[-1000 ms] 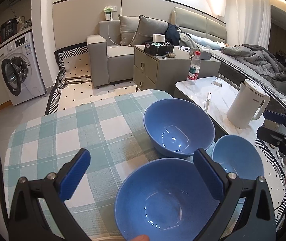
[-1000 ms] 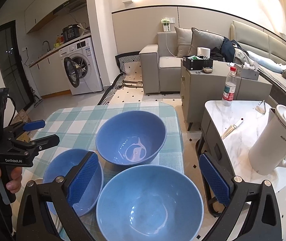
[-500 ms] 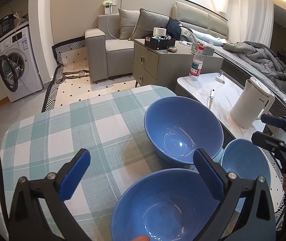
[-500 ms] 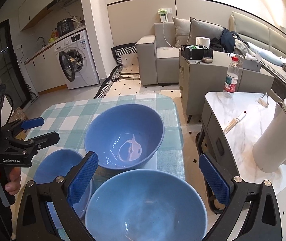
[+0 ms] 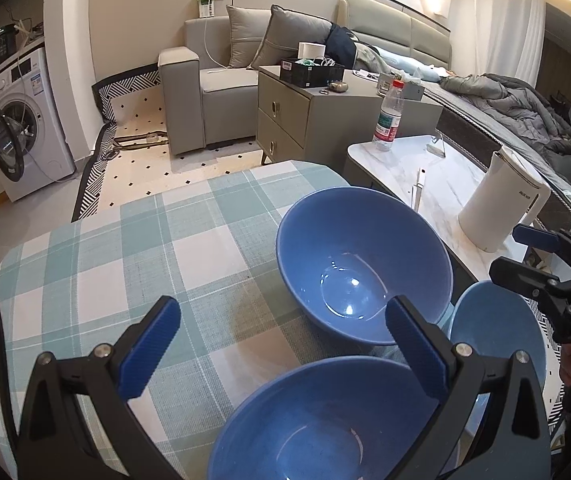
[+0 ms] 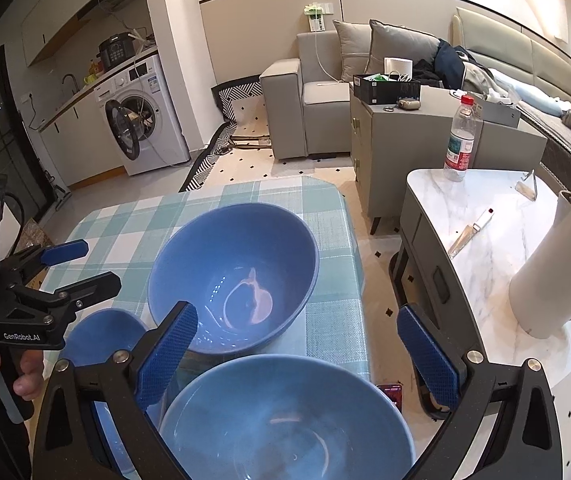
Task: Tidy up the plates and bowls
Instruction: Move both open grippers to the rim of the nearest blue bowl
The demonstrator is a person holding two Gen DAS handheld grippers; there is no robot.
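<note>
Three blue bowls stand close together on the checked tablecloth (image 5: 97, 280). The far bowl (image 5: 365, 264) (image 6: 233, 276) sits ahead of both grippers. My left gripper (image 5: 281, 320) (image 6: 93, 266) is open, hovering above the far rim of the near left bowl (image 5: 325, 424) (image 6: 101, 332) without touching it. My right gripper (image 6: 297, 320) (image 5: 513, 254) is open too, above the far rim of the near right bowl (image 6: 285, 420) (image 5: 497, 332), with nothing gripped. A hand holds the left gripper's handle at the left edge of the right wrist view.
A marble side table (image 6: 497, 216) stands right of the checked table, carrying a white kettle (image 6: 557, 264), a water bottle (image 6: 461, 140) and a knife (image 6: 469, 234). A phone (image 6: 391, 392) lies on the floor by the table edge. Behind are a grey cabinet (image 5: 309, 124), sofa and washing machine (image 5: 21, 128).
Both views have shifted so the near bowls sit lower in frame and more of the room shows. The bowls keep their places on the cloth. Both jaws stay open.
</note>
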